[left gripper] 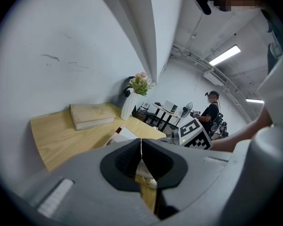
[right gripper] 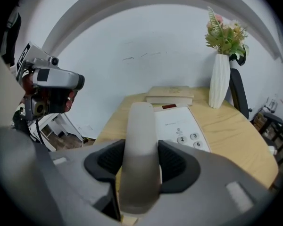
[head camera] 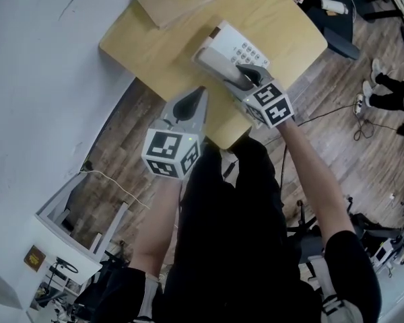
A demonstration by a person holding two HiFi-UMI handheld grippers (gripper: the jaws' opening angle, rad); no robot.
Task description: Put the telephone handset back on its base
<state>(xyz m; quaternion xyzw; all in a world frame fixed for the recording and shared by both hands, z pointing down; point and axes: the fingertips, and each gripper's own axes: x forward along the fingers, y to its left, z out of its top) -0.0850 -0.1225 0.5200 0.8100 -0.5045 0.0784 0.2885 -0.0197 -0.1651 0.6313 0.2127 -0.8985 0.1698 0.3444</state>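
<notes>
Clamping the grey handset (right gripper: 140,140) between its jaws, the right gripper (right gripper: 141,163) holds it along the left side of the telephone base (right gripper: 180,122), near the tabletop's (head camera: 168,49) front edge. I would lower it straight, both ends aligned, before releasing. The left gripper (left gripper: 141,160) hovers empty, jaws together.

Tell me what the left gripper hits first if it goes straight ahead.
Probably the telephone handset, held in the right gripper just ahead. Depth is unclear, so it might pass above.
</notes>
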